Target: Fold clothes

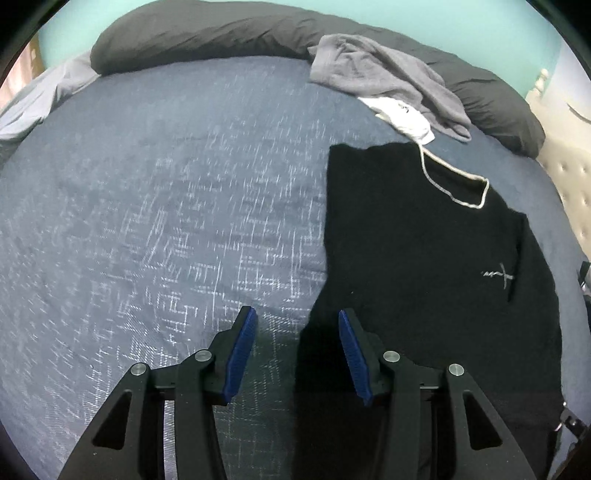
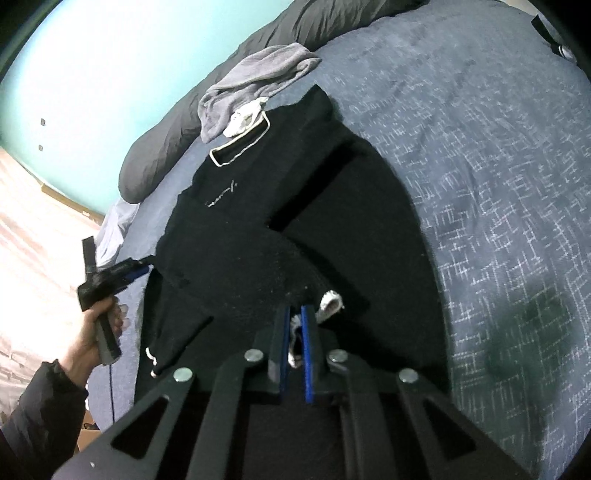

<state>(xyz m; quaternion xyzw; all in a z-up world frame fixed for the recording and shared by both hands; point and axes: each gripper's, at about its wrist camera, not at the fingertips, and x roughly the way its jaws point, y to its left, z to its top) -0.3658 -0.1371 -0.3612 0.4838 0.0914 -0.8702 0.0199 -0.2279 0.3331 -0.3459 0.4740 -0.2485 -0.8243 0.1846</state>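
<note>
Bed [image 1: 147, 221] with a blue-grey cross-hatched cover, under a teal wall [image 2: 92, 55].

Found the black sweater [image 1: 424, 258] spread on that cover, ahead and to the right of the left gripper [image 1: 297, 312], white-trimmed collar [image 1: 458, 184] at the far end. Saw one sleeve [image 2: 258, 258] drawn across the body towards the right gripper [image 2: 294, 308]. Had the white-ribbed cuff [image 2: 330, 301] pinched between the right fingers, pressed together on the knit, with a bit of the cuff poking out just to their right.

Kept the left fingers apart with nothing between them, straddling the sweater's near side edge: bare cover under one, black knit under the other. From the right wrist view, saw that gripper in a hand [image 2: 92, 332], its tips just beside the sweater's flank.

Judged the step as the sleeve fold: cuff gripped, sleeve not yet laid flat. Next, probably, would need carrying the cuff over the body and setting it down smooth, with the left fingers closing on or pinning the edge so the body did not drag along.

Beyond the collar, well ahead of both fingers: a crumpled grey garment [image 1: 380, 74] over something white [image 1: 402, 114], then dark pillows [image 1: 203, 33].
</note>
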